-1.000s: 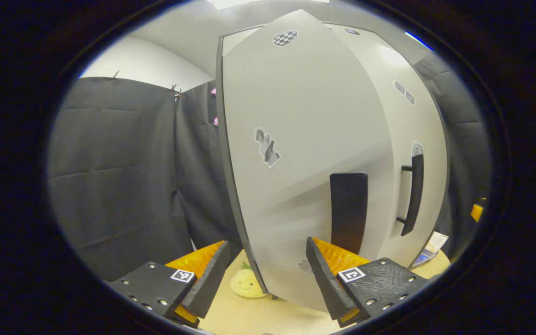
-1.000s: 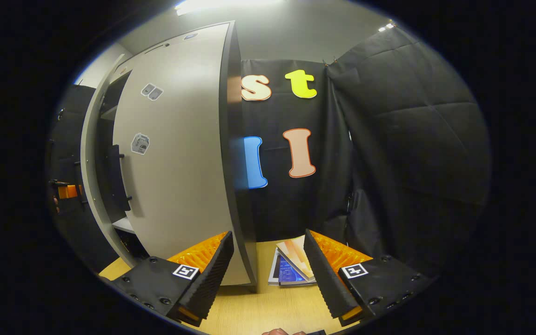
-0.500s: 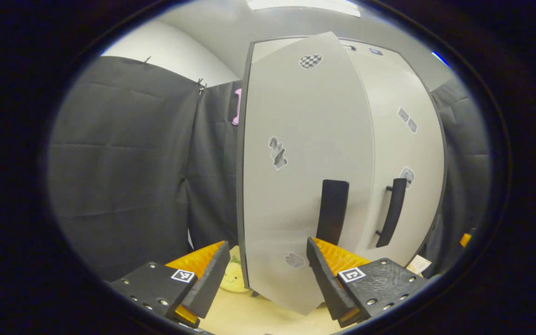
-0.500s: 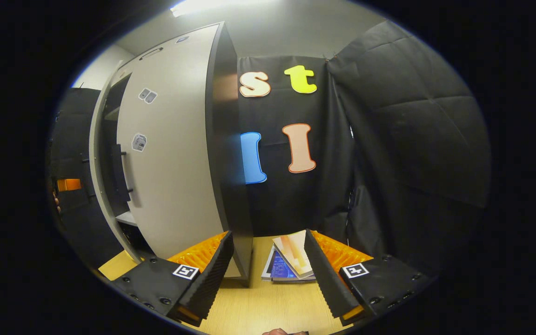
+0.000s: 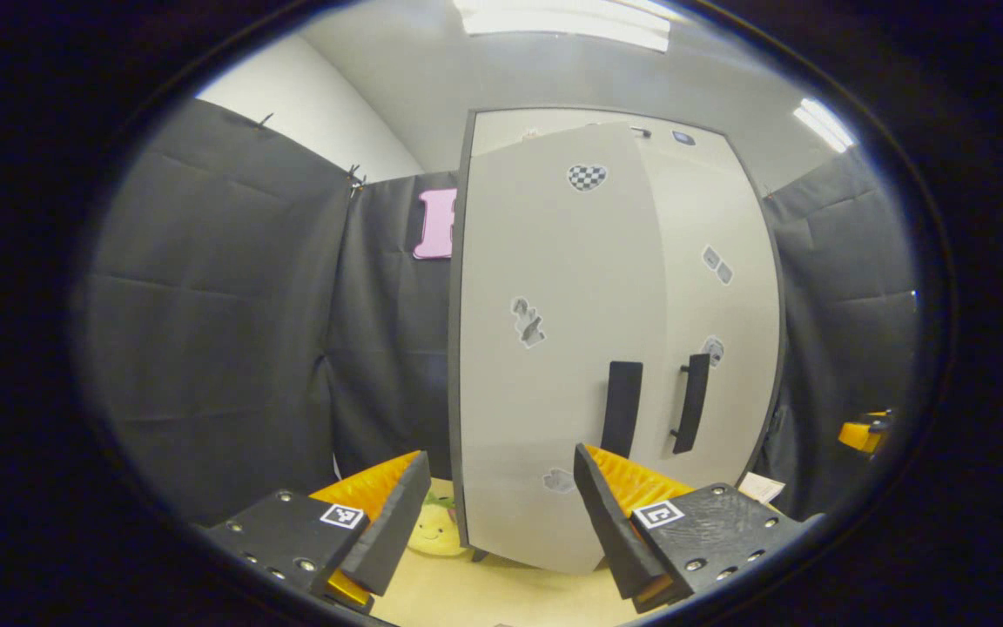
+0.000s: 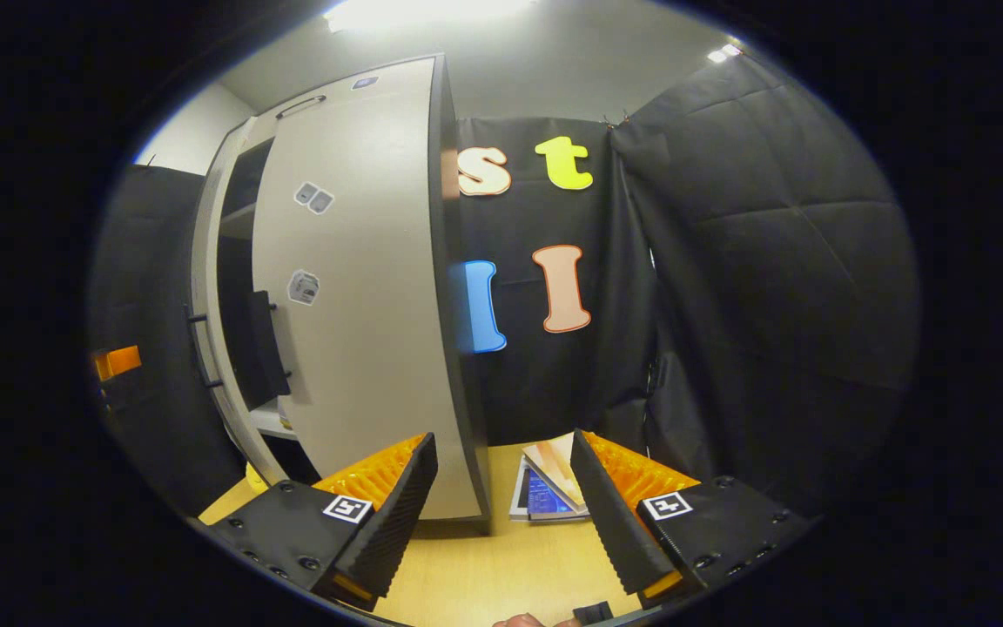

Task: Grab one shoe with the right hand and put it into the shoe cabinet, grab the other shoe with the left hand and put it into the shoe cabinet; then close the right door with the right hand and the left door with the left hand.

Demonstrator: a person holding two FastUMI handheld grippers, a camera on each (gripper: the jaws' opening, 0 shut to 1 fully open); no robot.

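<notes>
The grey shoe cabinet (image 5: 554, 117) stands ahead in the left gripper view. Its left door (image 5: 545, 348) sits slightly ajar, its black handle (image 5: 622, 409) beside the right door's handle (image 5: 691, 402). My left gripper (image 5: 501, 514) is open and empty, a short way back from the left door. In the right gripper view the right door (image 6: 371, 305) faces me. A dark gap (image 6: 236, 252) to its left shows shelves inside. My right gripper (image 6: 501, 514) is open and empty, low by the cabinet's right corner. The doors hide whatever lies on the shelves.
A yellow plush toy (image 5: 432, 531) lies on the wooden table (image 6: 484, 575) by the cabinet's left foot. A stack of booklets (image 6: 545, 488) lies right of the cabinet. Black cloth walls close in on both sides.
My left gripper has drawn back from the cabinet, and the left door has swung in from half open to nearly shut. The right gripper has shifted only a little.
</notes>
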